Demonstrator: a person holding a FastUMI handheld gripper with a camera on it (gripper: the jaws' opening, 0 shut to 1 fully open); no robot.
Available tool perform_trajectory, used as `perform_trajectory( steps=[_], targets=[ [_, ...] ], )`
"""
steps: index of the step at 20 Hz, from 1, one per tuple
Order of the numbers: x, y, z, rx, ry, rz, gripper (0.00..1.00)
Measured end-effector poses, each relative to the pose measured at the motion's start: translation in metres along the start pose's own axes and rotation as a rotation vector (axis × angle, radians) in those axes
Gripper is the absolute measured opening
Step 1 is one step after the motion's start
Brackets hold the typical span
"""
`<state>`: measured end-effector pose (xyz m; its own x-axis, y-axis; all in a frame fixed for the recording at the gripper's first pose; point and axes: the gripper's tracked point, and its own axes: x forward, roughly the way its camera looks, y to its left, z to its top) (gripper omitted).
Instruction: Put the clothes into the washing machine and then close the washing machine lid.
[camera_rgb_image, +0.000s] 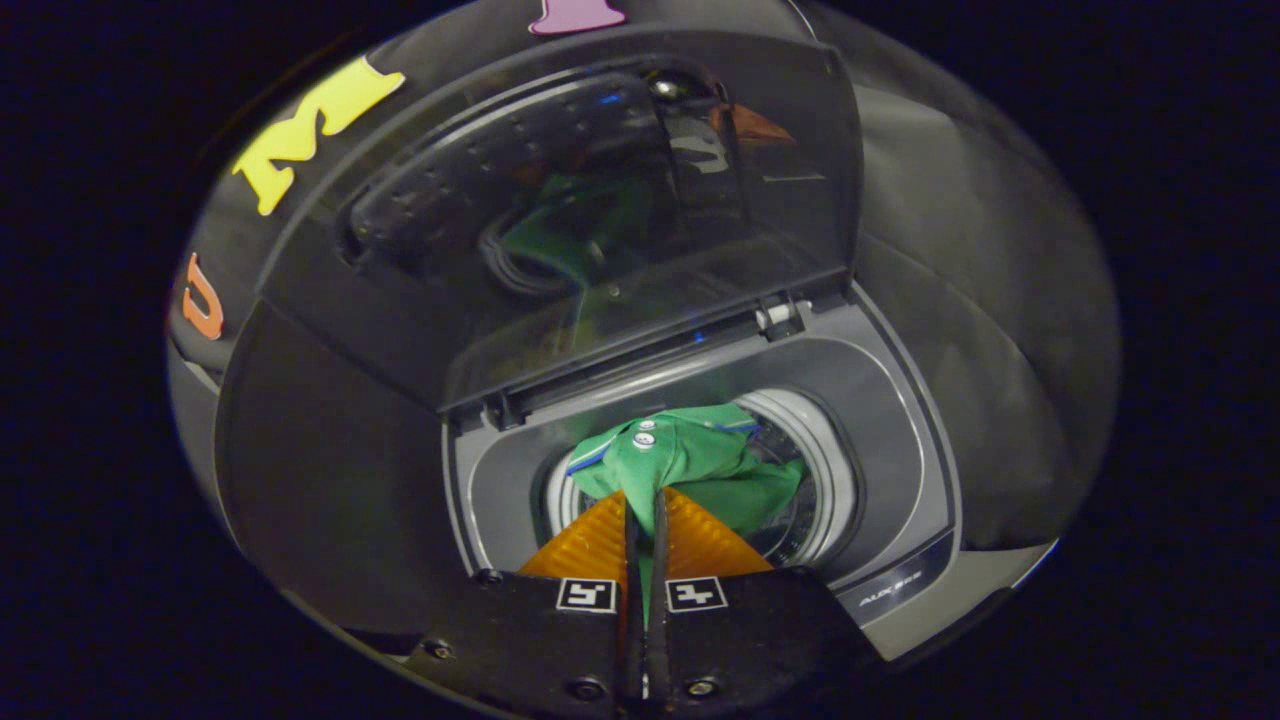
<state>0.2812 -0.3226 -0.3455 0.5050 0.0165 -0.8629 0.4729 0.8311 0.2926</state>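
A green shirt (690, 462) with a blue-and-white collar trim and two white buttons hangs from my gripper (643, 500) over the round drum opening (825, 480) of a grey top-loading washing machine (900, 440). Both orange fingers (590, 545) are pressed together on a fold of the cloth, and green fabric shows in the thin slit between them. The shirt's lower part drapes down into the drum. The dark, see-through lid (600, 220) stands raised at the back of the machine, beyond the shirt, and mirrors the green cloth.
The lid's hinges (785, 318) sit along the back edge of the machine's top. A dark control strip (895, 590) runs along the front right rim. Black cloth walls close in around the machine on all sides.
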Motion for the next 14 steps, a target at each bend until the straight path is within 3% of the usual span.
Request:
perform_trajectory(
  steps=[14],
  targets=[
    [0.055, -0.021, -0.028, 0.008, 0.022, -0.073, 0.07]
  ],
)
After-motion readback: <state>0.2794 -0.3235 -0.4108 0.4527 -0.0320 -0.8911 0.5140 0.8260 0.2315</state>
